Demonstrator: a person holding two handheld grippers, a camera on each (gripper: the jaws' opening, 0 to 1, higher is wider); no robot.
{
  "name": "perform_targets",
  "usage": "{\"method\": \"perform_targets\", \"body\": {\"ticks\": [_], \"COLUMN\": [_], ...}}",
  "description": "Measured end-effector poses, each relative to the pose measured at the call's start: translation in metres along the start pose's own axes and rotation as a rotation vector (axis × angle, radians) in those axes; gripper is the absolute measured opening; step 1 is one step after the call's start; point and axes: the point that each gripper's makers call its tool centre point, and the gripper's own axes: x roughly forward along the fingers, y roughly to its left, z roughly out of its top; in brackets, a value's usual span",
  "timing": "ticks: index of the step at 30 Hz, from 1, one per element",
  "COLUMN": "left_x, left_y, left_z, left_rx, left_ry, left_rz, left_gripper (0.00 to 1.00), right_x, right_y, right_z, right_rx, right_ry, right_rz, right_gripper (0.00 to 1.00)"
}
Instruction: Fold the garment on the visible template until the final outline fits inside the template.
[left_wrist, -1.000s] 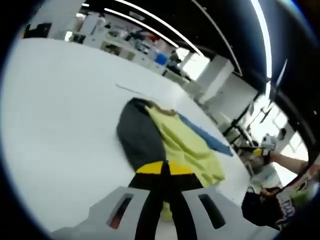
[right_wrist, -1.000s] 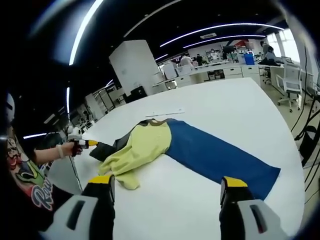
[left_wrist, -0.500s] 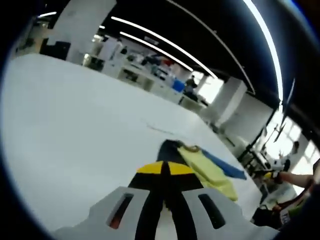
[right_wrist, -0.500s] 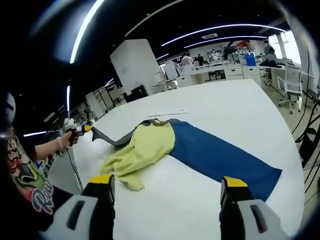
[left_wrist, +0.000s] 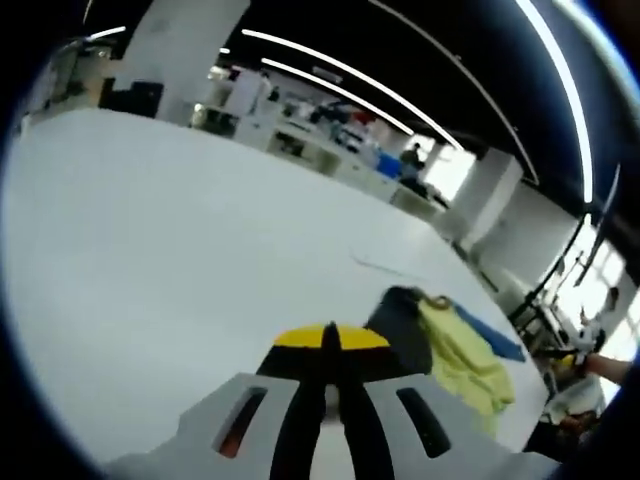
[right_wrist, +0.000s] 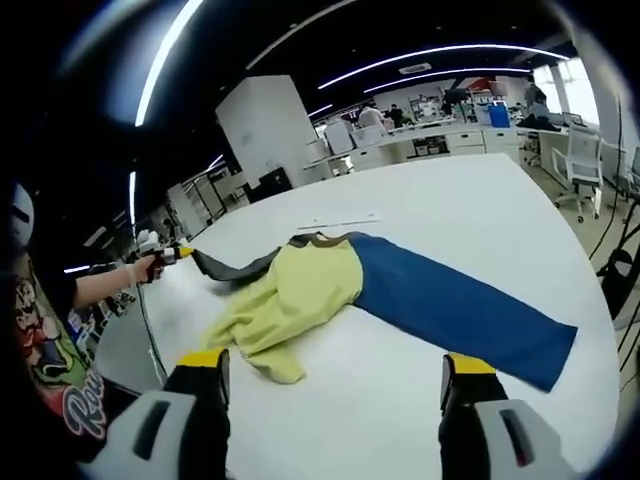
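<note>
A garment lies on the white table (right_wrist: 470, 200): a yellow body (right_wrist: 300, 300), a long blue sleeve (right_wrist: 470, 312) and a dark grey sleeve (right_wrist: 235, 268). In the right gripper view, my left gripper (right_wrist: 172, 256) is at the far left, shut on the end of the grey sleeve, which runs stretched from the body. In the left gripper view, my left gripper (left_wrist: 331, 340) has its jaws together, with the grey cloth (left_wrist: 400, 328) and yellow body (left_wrist: 465, 352) just beyond. My right gripper (right_wrist: 335, 365) stands open, short of the garment, with nothing between its jaws.
A thin pale strip (right_wrist: 340, 220) lies on the table just past the garment's collar. A person's hand (right_wrist: 140, 270) and printed shirt (right_wrist: 50, 380) are at the left. Desks and an office chair (right_wrist: 580, 150) stand beyond the table's far edge.
My left gripper has drawn the grey sleeve out from the yellow body, away from the blue sleeve, so it now lies stretched. The right gripper stays open.
</note>
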Motion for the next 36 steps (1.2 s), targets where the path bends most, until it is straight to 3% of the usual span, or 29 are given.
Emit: {"method": "perform_targets", "body": {"ticks": [2,3,10,15,18,19,31,36], "left_x": [0.008,0.011,0.031,0.037,0.039,0.038,0.056,0.068], "left_y": [0.017,0.032,0.067,0.094,0.103,0.109,0.135,0.141], "left_z": [-0.001,-0.003,0.004,-0.001,-0.009,-0.016,-0.022,-0.021], "left_rx": [0.006,0.001,-0.034,-0.041,-0.074,-0.076,-0.04,0.025], "left_ry": [0.021,0.047,0.058,0.116,0.153,0.194,0.246,0.291], "left_rz": [0.022,0.065,0.096,0.173,0.19,0.21,0.252,0.247], "left_gripper": [0.0,0.0,0.0,0.0,0.0,0.0,0.0,0.0], "right_x": [0.002,0.004,0.01,0.015,0.019,0.02,0.02,0.019], "right_y": [0.002,0.004,0.014,0.019,0.021,0.021,0.018,0.017], "right_z": [-0.001,-0.001,0.003,0.009,0.011,0.011,0.009,0.009], "right_rx": [0.003,0.005,0.01,0.01,0.012,0.013,0.021,0.022], "right_ry": [0.004,0.007,0.005,-0.003,-0.005,-0.005,0.016,0.021], "right_rz": [-0.007,-0.01,-0.027,-0.032,-0.028,-0.028,-0.05,-0.066], "right_gripper": [0.87,0.87,0.87,0.87,0.87,0.87,0.87,0.87]}}
